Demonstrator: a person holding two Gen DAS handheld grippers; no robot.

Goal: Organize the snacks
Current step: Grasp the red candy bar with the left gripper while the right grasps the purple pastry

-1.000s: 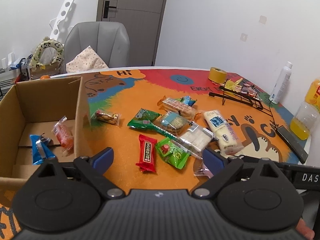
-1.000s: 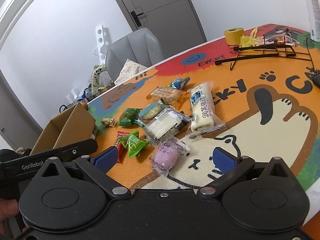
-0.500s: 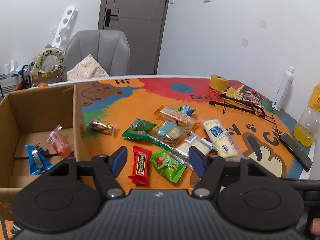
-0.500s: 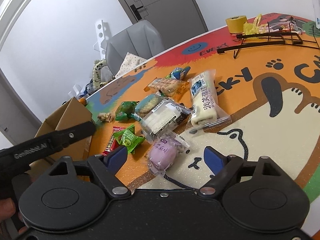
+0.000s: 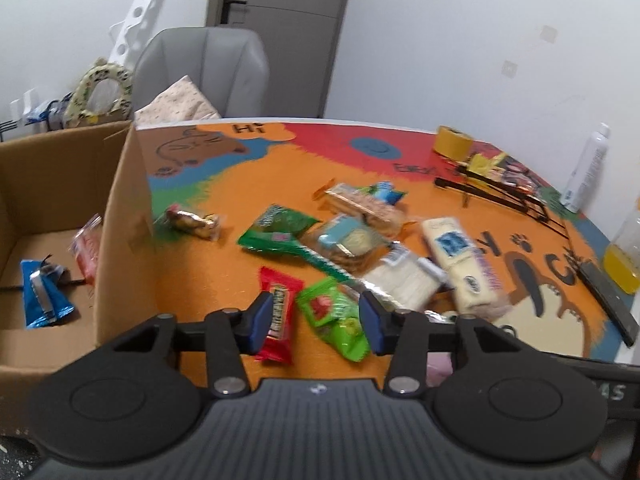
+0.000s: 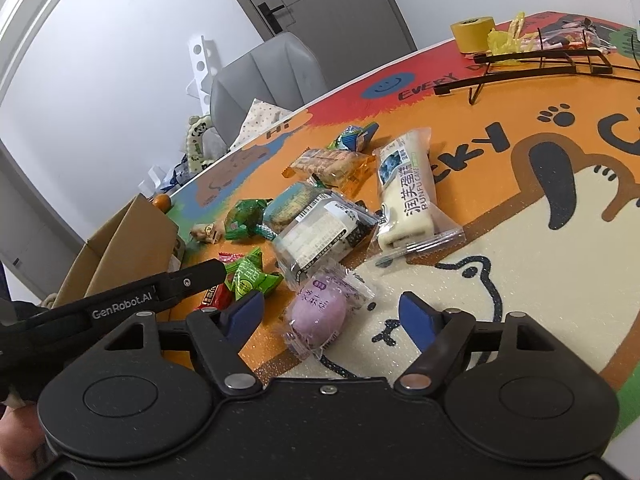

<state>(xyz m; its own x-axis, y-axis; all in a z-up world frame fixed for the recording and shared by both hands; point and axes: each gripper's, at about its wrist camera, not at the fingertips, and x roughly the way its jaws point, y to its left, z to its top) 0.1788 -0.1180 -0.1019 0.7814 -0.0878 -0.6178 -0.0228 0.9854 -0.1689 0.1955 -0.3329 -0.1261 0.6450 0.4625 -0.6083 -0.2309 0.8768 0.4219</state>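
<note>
The left gripper is hovering low over the bottom centre of its frame, jaws partly open at a middling gap and holding nothing, with the red candy bar and the green snack packet lying on the table between and just past the blue pads. The right gripper is also standing open, somewhat wider, and empty, with the purple wrapped bun lying between its fingertips at lower centre.

Judging by the task, each hand is lining up a pick for the cardboard box. To do this well, the left should probably be settling on 1 packet only, since 2 are sitting inside its span; centring on the green packet's bulge and clearing the red bar's edge would avoid a double grab. The right should be closing on the bun's body, not its loose crinkly wrapper, which would likely slip.

The left view is showing the box's inside at the left edge, where 1 blue packet and 1 red packet are already lying; the right view is showing only the box's outer flap. The right view alone is showing the bun clearly, plus the left gripper's finger reaching over the red and green packets at middle left.
</note>
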